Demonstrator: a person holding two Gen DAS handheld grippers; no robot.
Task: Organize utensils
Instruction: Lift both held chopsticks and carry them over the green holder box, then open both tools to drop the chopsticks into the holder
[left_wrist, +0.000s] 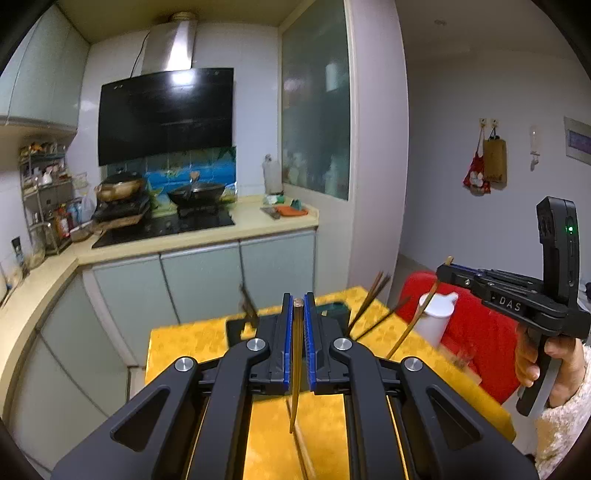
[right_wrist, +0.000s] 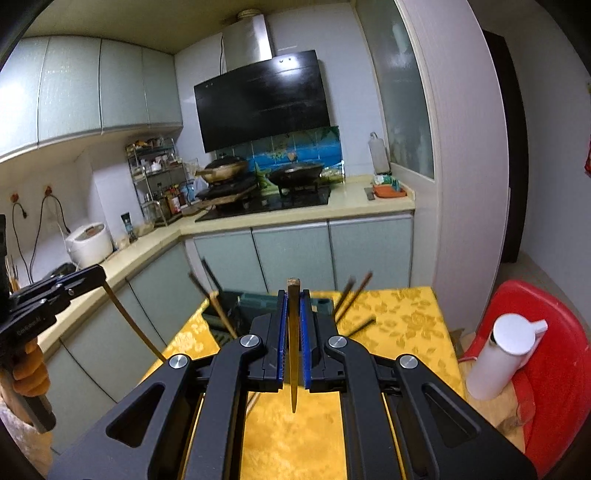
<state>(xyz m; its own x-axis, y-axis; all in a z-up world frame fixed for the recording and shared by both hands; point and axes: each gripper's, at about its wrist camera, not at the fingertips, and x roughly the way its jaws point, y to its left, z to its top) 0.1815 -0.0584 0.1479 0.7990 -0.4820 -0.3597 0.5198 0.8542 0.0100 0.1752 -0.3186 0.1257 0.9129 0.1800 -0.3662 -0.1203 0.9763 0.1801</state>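
Gripping one chopstick each, the left gripper (left_wrist: 298, 314) and right gripper (right_wrist: 293, 299) are clamped tight; below and ahead, a dark holder (right_wrist: 255, 301) with more chopsticks (right_wrist: 352, 295) sits on the yellow table (right_wrist: 399, 314).

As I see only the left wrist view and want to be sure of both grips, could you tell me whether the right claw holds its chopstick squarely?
Observer: Yes. Its own camera shows the right claw shut on the chopstick, which is centred between the blue pads with its narrow end pointing down over the yellow tablecloth.
Operator: Thank you. Is there anything further left along the counter, beyond my picture?
Observer: A white rice cooker stands on the counter.
Operator: And behind it?
Observer: Black cords hang on the wall.
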